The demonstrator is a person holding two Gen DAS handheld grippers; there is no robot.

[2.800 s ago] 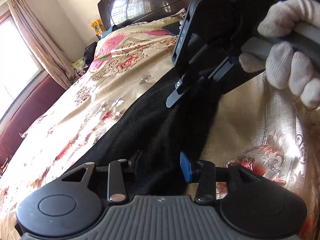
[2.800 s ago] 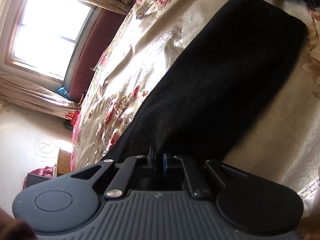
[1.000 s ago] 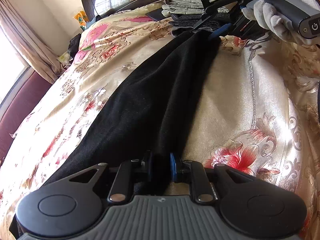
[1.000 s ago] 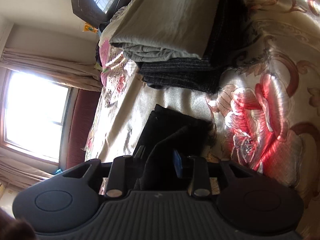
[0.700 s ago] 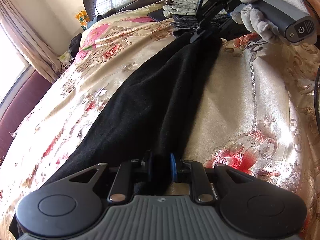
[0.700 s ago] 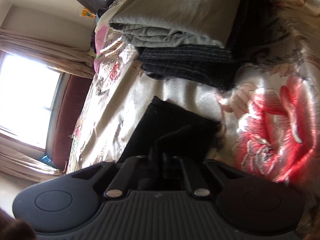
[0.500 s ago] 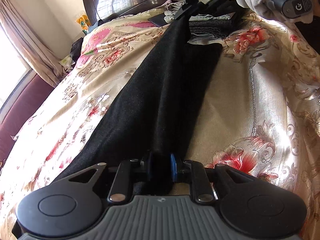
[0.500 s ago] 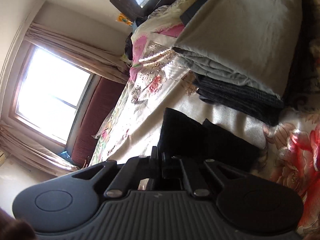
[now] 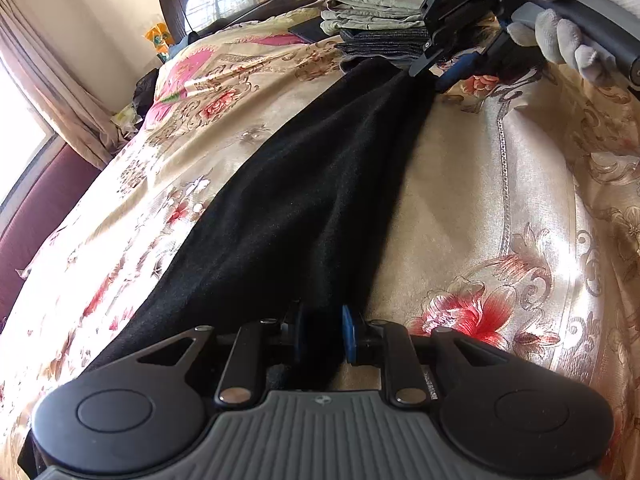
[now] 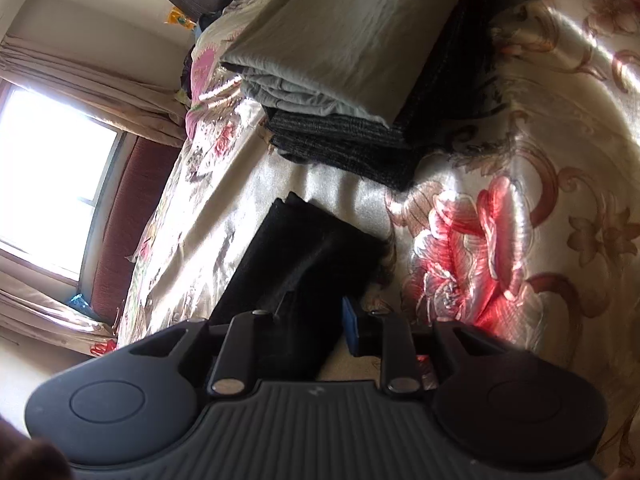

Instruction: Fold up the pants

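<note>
Left wrist view: the black pants (image 9: 304, 200) lie stretched long across the floral bedspread (image 9: 500, 208), near end pinched between the left gripper (image 9: 322, 334)'s narrowed blue pads. At the far end, the right gripper (image 10: 316, 320) stands with jaws spread, fabric lying loose between them. Just beyond sits a stack of folded clothes (image 10: 340, 52), touching nothing black.

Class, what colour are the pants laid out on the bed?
Plain black pants, clearest in the left wrist view.

Black pants (image 9: 304, 200) hide left jaws' inner faces.
</note>
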